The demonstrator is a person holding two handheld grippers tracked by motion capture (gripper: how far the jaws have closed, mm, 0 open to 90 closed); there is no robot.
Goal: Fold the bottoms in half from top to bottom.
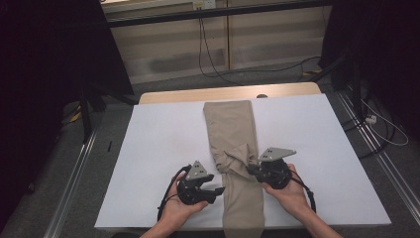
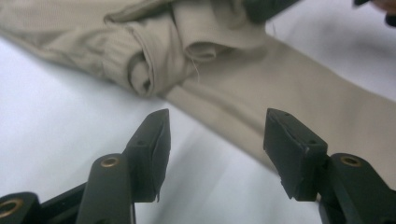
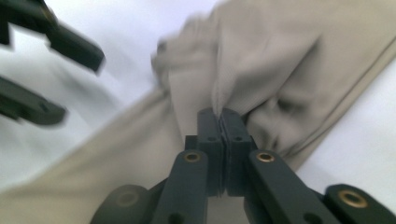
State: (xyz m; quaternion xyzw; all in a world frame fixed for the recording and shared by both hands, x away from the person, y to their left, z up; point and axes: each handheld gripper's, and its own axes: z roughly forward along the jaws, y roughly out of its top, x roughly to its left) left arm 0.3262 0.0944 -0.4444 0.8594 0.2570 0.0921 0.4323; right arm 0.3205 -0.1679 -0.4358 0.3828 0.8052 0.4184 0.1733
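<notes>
A white tabletop point(image 1: 163, 148) carries beige trousers point(image 1: 233, 124) running down the frame's centre. The right gripper point(image 3: 219, 116), right of centre, has its jaws pinched on a bunched fold of the cloth. The left gripper point(image 2: 215, 140), lower left, holds its jaws apart, gripping nothing.
</notes>
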